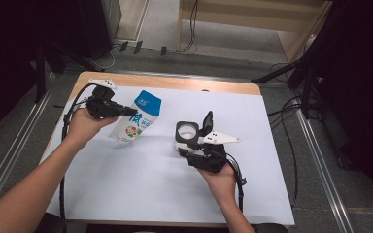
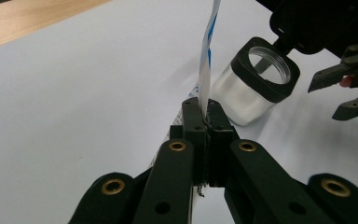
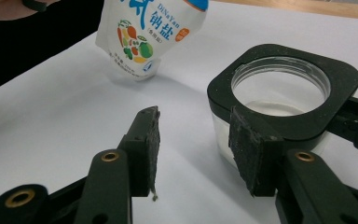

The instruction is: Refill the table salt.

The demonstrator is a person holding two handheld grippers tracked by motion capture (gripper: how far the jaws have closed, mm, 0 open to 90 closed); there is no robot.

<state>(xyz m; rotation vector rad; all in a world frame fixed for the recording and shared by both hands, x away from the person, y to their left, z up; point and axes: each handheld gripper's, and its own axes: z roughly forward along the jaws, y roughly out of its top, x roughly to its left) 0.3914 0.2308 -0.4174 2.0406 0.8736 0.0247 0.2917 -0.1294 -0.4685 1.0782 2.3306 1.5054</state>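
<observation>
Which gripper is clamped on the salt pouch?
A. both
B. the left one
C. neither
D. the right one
B: the left gripper has its jaws shut on the pouch's edge, while the right gripper stands open beside the jar.

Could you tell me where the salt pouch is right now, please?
In the high view the salt pouch is at the table's left, pinched in the left hand-held gripper, tilted with its bottom on the white sheet, left of the open jar.

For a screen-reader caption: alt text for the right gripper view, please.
The open right gripper reaches toward a clear jar with a black square collar on a white sheet. Behind it, a salt pouch hangs tilted above the sheet.
</observation>
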